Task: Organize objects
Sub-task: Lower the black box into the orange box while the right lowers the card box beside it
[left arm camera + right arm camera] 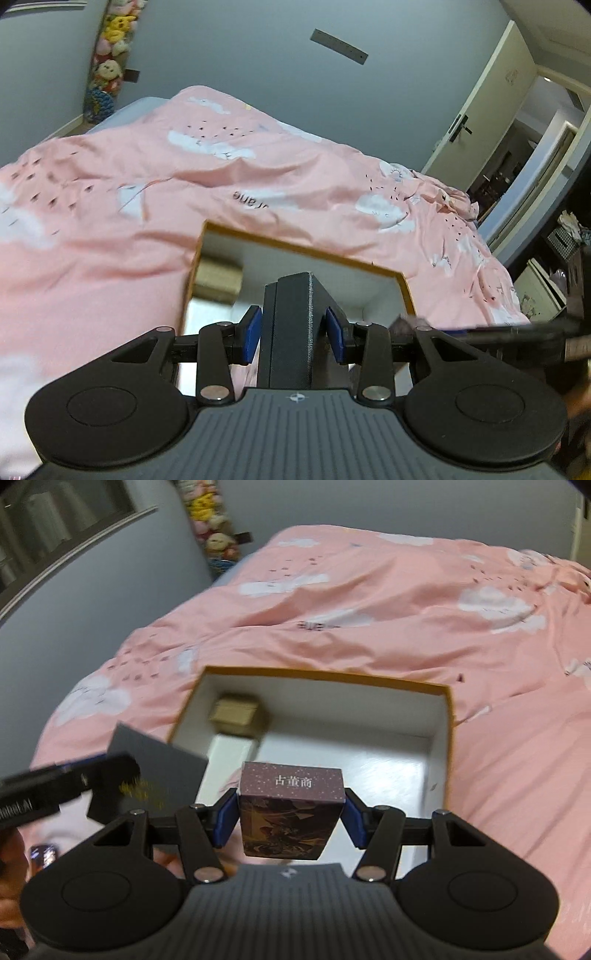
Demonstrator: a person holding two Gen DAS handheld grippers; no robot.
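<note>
A: What does the left gripper (295, 332) grip?
B: A dark grey box (291, 325), pads clamped on it; its lower end is hidden behind the gripper body.
A: And the right gripper (291, 818)?
B: Closed on a purple card box (290, 808) above the open tray box (448, 738) on the pink quilt (369, 627).
A: Inside the tray?
B: A blurred tan box (236, 716); its markings can't be made out.

A pink quilt (258, 177) printed with white clouds spreads ahead of the tongs. Stuffed toys (110, 48) hang at the wall's far-left corner; an open door (480, 122) stands far right.
</note>
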